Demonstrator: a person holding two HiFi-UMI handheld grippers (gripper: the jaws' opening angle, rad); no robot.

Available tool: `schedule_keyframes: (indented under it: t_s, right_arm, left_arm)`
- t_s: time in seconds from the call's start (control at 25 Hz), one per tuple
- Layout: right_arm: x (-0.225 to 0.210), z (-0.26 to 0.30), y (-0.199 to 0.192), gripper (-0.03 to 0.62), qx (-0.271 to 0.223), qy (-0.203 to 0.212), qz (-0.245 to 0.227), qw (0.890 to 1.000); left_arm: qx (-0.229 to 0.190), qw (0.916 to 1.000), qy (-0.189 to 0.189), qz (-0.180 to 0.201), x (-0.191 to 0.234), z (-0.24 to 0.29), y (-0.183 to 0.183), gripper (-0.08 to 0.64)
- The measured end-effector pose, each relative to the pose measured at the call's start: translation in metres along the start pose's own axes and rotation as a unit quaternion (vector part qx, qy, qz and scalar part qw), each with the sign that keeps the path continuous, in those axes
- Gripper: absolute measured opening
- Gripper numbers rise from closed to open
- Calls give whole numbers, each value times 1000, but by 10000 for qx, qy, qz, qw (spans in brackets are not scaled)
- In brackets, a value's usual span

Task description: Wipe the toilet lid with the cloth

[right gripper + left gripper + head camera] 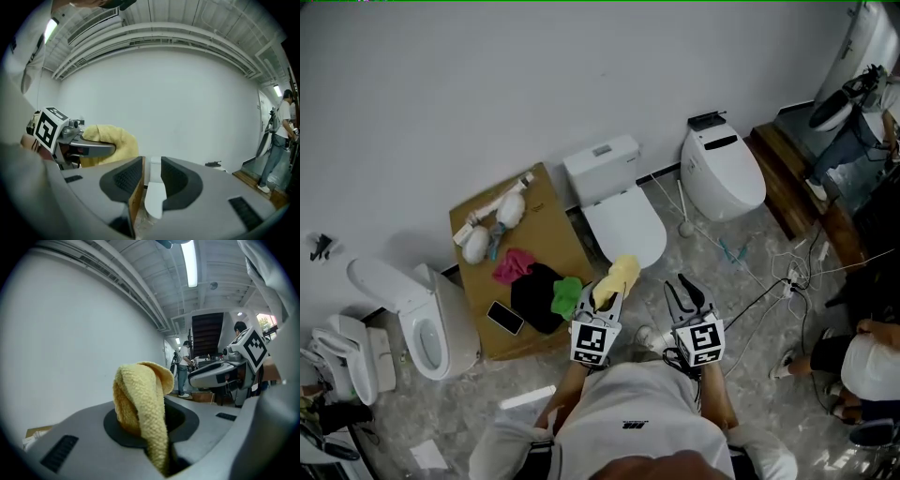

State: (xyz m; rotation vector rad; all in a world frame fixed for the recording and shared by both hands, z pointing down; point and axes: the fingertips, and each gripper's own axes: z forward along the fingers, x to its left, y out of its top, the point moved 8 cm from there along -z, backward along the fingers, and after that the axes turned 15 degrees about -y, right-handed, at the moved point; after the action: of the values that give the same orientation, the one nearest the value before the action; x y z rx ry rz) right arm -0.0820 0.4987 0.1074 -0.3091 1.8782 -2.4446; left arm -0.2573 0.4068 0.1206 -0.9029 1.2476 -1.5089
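Observation:
A white toilet stands against the wall with its lid [624,225] shut; in the right gripper view the lid [155,199] shows through the jaw gap. My left gripper [607,291] is shut on a yellow cloth [618,277], held in the air just short of the lid's front edge. In its own view the cloth [140,401] bulges up between the jaws and hangs down. The cloth [110,142] also appears at the left of the right gripper view. My right gripper [686,292] is open and holds nothing, over the floor right of the toilet.
A cardboard box [483,217] left of the toilet carries pink [514,264], black and green [566,295] cloths, a phone [505,318] and brushes. Another toilet [723,167] stands to the right, a third [431,319] to the left. Cables [769,281] lie on the floor. A person crouches at the right edge [862,361].

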Motion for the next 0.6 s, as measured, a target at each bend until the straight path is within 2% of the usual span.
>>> schedule_keyframes:
  t_s: [0.32,0.6]
  right_arm:
    - [-56,51,3,138,-3,263,57,9996]
    - [-91,78,-2,138,-36,471,152,9988]
  left_arm:
    - [170,9995,250,-35,17,63,13,78]
    - [224,9987,454,-23,15,103,19,78]
